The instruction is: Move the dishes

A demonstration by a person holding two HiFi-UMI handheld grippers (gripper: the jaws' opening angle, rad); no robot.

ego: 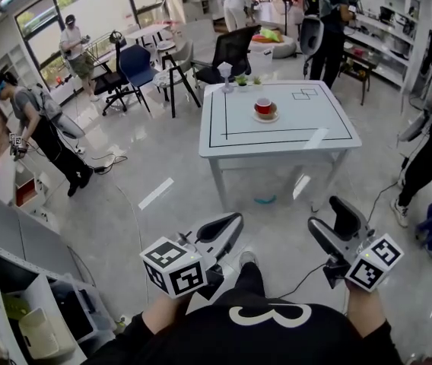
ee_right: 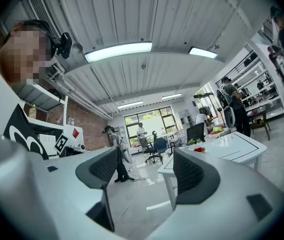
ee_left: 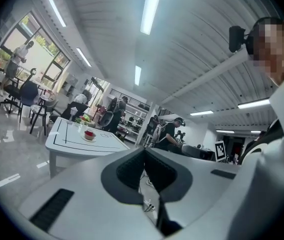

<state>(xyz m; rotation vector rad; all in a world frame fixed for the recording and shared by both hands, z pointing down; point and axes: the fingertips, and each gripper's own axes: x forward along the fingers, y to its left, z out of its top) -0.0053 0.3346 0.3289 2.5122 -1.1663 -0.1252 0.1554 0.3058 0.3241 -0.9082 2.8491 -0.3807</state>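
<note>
A red cup on a white saucer [ego: 264, 109] stands near the middle of a white table [ego: 315, 131] with black lines, a few steps ahead of me. It also shows small in the left gripper view as the cup [ee_left: 89, 133] and in the right gripper view as the cup [ee_right: 200, 149]. Both grippers are held low in front of my body, far from the table. My left gripper [ego: 235, 220] [ee_left: 143, 151] has its pads pressed together with nothing between them. My right gripper [ego: 330, 217] [ee_right: 146, 164] is open and empty.
A white goblet [ego: 225, 71] and small green plants [ego: 241, 80] stand at the table's far edge. Black and blue chairs [ego: 231, 52] are behind it. People stand at left [ego: 45, 135] and at the back right [ego: 330, 21]. Shelving with bins [ego: 26, 310] lies at lower left.
</note>
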